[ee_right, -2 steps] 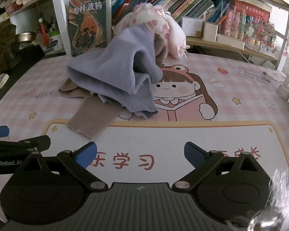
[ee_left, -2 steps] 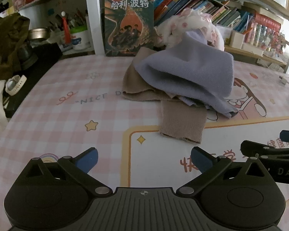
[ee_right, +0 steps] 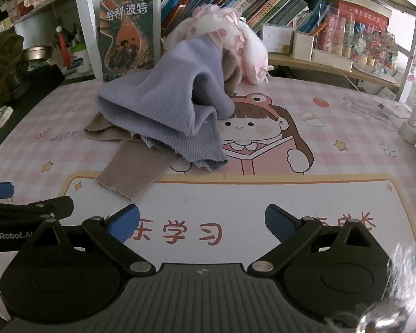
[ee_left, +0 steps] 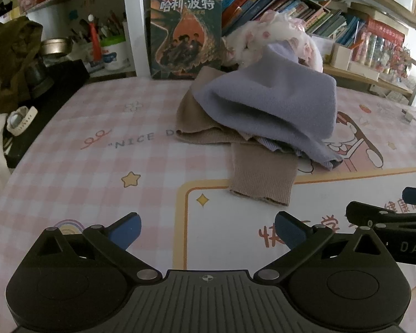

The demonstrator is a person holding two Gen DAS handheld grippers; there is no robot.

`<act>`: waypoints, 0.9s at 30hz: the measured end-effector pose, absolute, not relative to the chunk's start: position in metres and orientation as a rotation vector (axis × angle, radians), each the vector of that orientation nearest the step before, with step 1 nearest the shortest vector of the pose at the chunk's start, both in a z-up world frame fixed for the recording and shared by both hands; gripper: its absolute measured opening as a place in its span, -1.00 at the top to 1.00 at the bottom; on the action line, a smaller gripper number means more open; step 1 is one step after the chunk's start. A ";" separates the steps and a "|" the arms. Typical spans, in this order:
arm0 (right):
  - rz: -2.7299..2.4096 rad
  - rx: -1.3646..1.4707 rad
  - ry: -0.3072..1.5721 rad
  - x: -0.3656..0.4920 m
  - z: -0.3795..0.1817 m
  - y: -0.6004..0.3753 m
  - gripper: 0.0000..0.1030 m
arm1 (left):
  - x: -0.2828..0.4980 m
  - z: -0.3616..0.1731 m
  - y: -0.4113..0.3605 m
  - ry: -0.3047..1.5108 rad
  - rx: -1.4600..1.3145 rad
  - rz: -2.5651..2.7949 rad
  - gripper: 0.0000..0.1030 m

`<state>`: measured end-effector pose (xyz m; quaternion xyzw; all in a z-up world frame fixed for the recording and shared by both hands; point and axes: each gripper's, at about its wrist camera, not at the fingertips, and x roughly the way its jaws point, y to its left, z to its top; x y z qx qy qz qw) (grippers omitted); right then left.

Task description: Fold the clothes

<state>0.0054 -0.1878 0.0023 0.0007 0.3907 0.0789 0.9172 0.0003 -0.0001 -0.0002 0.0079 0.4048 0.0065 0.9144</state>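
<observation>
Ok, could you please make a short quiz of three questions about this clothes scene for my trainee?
1. True or false: the left hand-held gripper is shut on cloth.
2. Which garment lies on top of the pile: A) the lavender sweater, B) the beige knit garment, C) a red towel?
3. Fill in: the right hand-held gripper hovers over the pink ______.

Key:
1. False. Its jaws stand apart and hold nothing.
2. A. The lavender sweater drapes over the beige one, whose sleeve sticks out toward the grippers.
3. Desk mat, the pink checked one with a cartoon girl.
</observation>
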 end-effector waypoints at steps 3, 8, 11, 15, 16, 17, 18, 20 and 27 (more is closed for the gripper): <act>0.161 -0.001 0.808 0.005 0.003 -0.188 -0.90 | 0.001 0.000 0.000 0.834 0.015 0.013 -1.00; 0.162 0.001 0.806 0.008 0.002 -0.187 -0.90 | 0.001 -0.001 0.000 0.835 0.012 0.011 -1.00; 0.162 0.001 0.806 0.006 0.001 -0.185 -0.90 | 0.002 -0.001 -0.001 0.835 0.013 0.015 -1.00; 0.167 -0.001 0.805 0.007 0.002 -0.186 -0.90 | 0.003 0.000 -0.001 0.835 0.014 0.016 -1.00; 0.167 -0.001 0.805 0.007 0.002 -0.186 -0.90 | 0.003 0.000 -0.001 0.835 0.013 0.016 -1.00; 0.167 -0.001 0.805 0.008 0.002 -0.186 -0.91 | 0.003 -0.001 -0.001 0.835 0.013 0.017 -1.00; 0.167 -0.001 0.805 0.008 0.002 -0.186 -0.91 | 0.003 -0.001 -0.001 0.835 0.012 0.016 -1.00; 0.168 -0.001 0.806 0.008 0.001 -0.186 -0.91 | 0.004 -0.001 0.000 0.837 0.011 0.016 -1.00; 0.169 -0.001 0.807 0.010 0.001 -0.186 -0.91 | 0.005 0.000 0.001 0.838 0.010 0.016 -1.00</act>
